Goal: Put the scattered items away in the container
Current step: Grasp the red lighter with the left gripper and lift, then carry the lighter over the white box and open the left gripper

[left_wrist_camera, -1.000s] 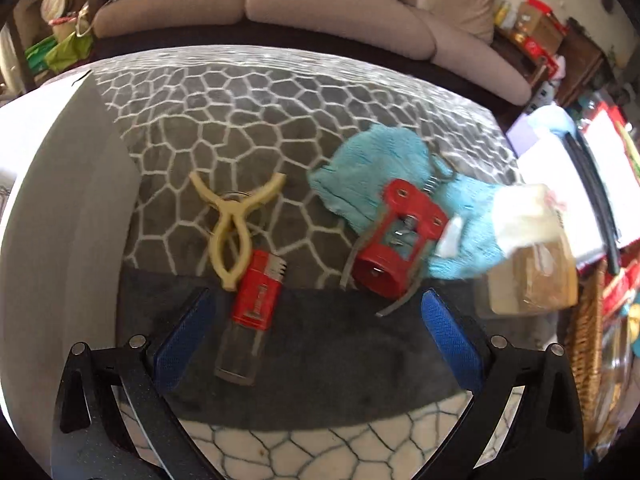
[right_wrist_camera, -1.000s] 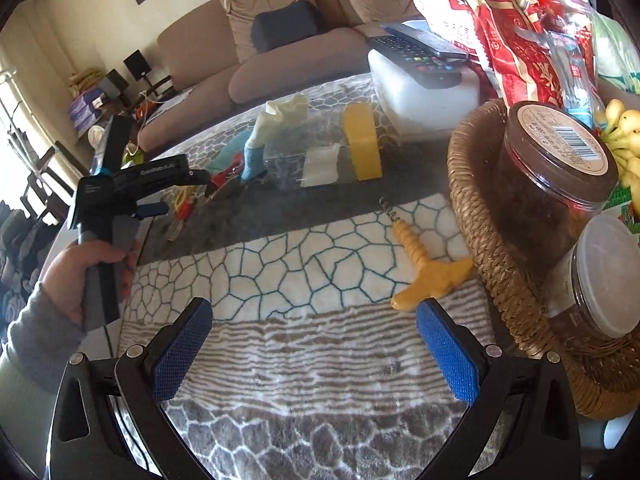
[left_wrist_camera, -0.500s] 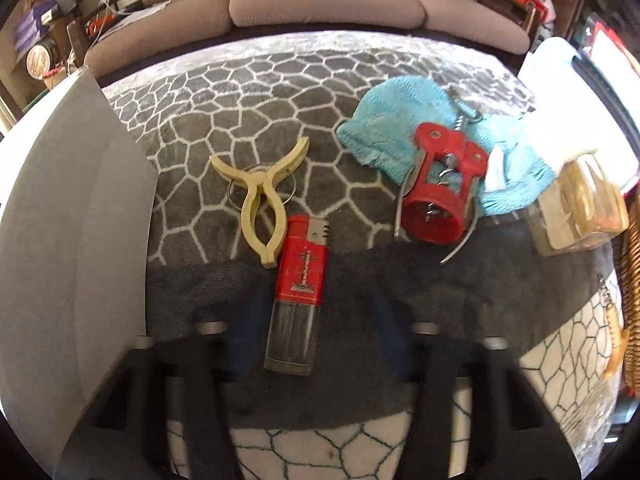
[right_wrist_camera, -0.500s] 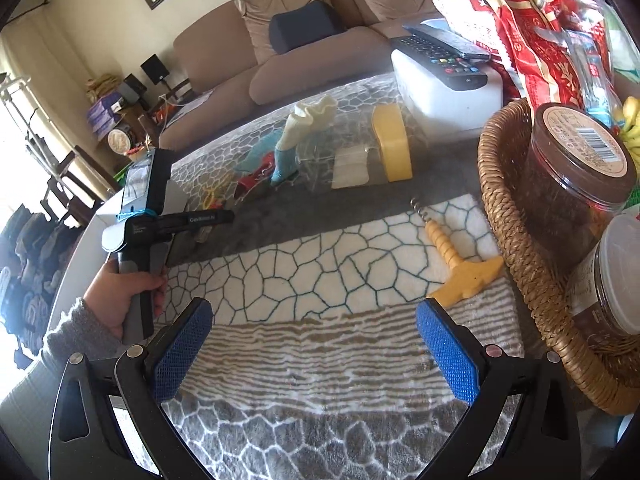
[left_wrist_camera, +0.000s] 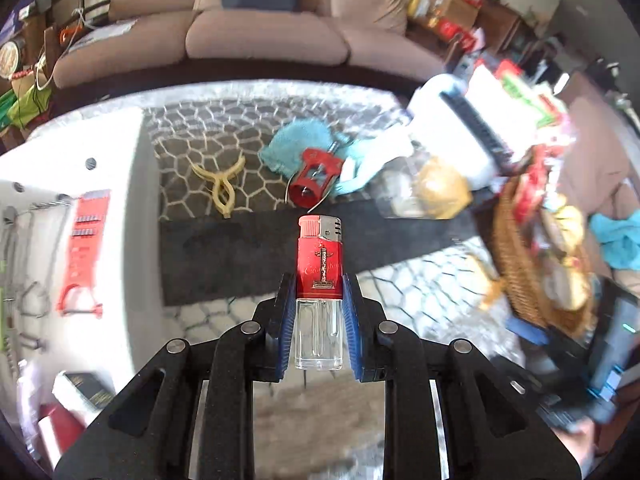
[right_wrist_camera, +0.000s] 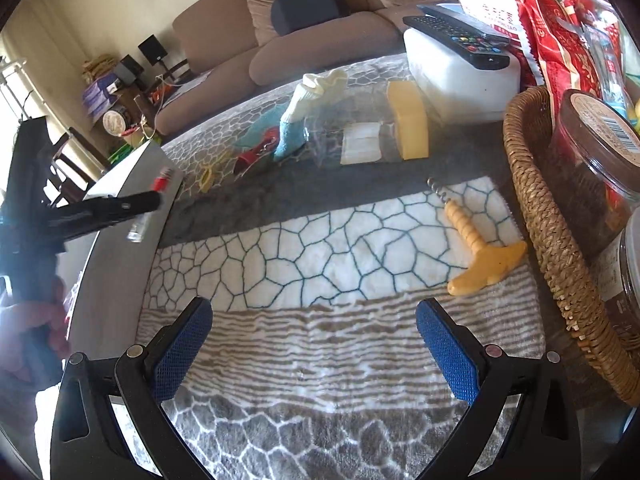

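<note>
Left gripper [left_wrist_camera: 319,312] clamping red lighter [left_wrist_camera: 319,264], holding it raised beside white container [left_wrist_camera: 60,240] holding red tool [left_wrist_camera: 82,256]. Right gripper [right_wrist_camera: 314,350] hanging wide open, gripping nothing, near yellow corkscrew [right_wrist_camera: 478,248].

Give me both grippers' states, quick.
Left gripper: closed on the red lighter, lifted off the blanket.
Right gripper: open, holding nothing.

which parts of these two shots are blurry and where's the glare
Left wrist view: the lighter and left gripper are sharp, while the right side around the basket is motion-smeared and the white container at left is glary. Right wrist view: mostly sharp, the corkscrew crisp; only the left gripper at the left edge blurs.
</note>
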A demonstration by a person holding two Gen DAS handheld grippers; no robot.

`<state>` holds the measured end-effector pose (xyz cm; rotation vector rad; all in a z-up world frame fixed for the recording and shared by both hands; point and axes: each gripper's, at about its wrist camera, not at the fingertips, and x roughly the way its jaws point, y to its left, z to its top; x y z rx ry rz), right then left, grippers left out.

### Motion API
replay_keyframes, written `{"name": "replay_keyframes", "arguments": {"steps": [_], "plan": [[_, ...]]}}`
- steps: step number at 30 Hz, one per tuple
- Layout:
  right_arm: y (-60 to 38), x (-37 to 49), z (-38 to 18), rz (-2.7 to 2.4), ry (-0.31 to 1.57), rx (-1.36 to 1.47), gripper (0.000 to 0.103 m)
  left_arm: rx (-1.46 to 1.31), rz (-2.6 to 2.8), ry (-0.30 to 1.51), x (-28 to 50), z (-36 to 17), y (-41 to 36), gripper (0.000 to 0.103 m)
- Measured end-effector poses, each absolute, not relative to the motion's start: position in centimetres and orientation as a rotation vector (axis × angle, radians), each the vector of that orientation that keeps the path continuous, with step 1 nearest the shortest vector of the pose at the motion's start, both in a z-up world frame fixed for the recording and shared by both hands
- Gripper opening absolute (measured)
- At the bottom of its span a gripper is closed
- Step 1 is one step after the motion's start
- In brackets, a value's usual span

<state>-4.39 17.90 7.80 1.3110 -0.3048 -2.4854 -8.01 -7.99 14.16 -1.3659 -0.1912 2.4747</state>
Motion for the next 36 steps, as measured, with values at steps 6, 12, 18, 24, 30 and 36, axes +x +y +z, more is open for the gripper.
{"name": "replay_keyframes", "arguments": {"steps": [6, 12, 18, 24, 30, 36], "plan": [[14.7, -3.5, 8.3, -2.44, -0.247, 1.303, 0.103, -1.351, 2.511, -0.292, -0.1, 16.9, -17.0, 0.021], [11.9, -2.7, 9.3, -2.427, -0.21, 1.281, 0.103, -1.38, 2.571, -0.363, 3.9, 14.5, -20.8, 0.021], [9.9, -2.0, 9.3, -2.421, -0.127, 1.297, 0.103, -1.324, 2.644, -0.338, 4.5, 12.1, -20.0, 0.021], [10.3, -2.1, 9.7, -2.426, -0.158, 1.29, 0.103, -1.391, 2.652, -0.337, 4.7, 9.5, -19.8, 0.022], [9.7, -1.9, 9.8, -2.4, -0.151, 1.283, 0.103, -1.415, 2.671, -0.338, 5.7, 9.5, -19.8, 0.046], [8.5, -0.6, 11.9, -2.308, -0.221, 1.194, 0.103, -1.301, 2.724, -0.394, 8.0, 12.5, -20.7, 0.072]]}}
